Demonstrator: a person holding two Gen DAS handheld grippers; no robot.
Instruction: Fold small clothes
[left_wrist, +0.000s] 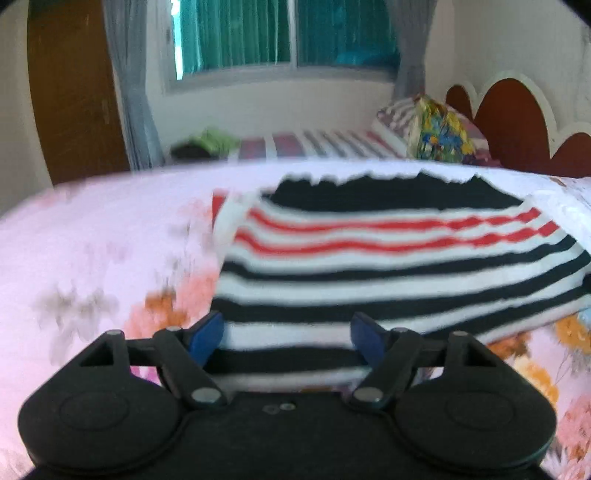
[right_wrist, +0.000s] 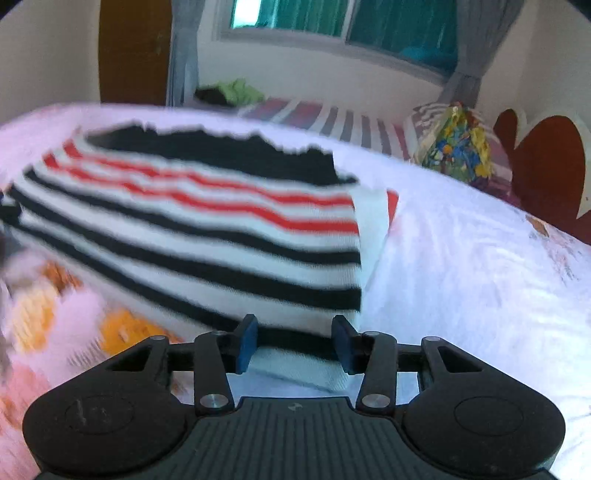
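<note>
We see striped red, black and white knit garment (left_wrist: 388, 266) flat on pink floral bedsheet (left_wrist: 92, 240). Left gripper (left_wrist: 288, 338), right gripper (right_wrist: 294, 341): jaws spread, empty, at near hem. Blurred; probably pre-grasp. Next: pinch hem corners, fold away.

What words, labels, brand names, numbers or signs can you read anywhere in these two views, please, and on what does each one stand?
None can be read.
Striped garment: only black, white and red stripes, no print or tag in view.
Floral bedcover: flower pattern only.
Right tool: a tiny pale mark on its ribbed black body, too small to read.
Left tool: two small round fittings on its body, no lettering.
Colourful pillow: blurred pattern, no legible text.
</note>
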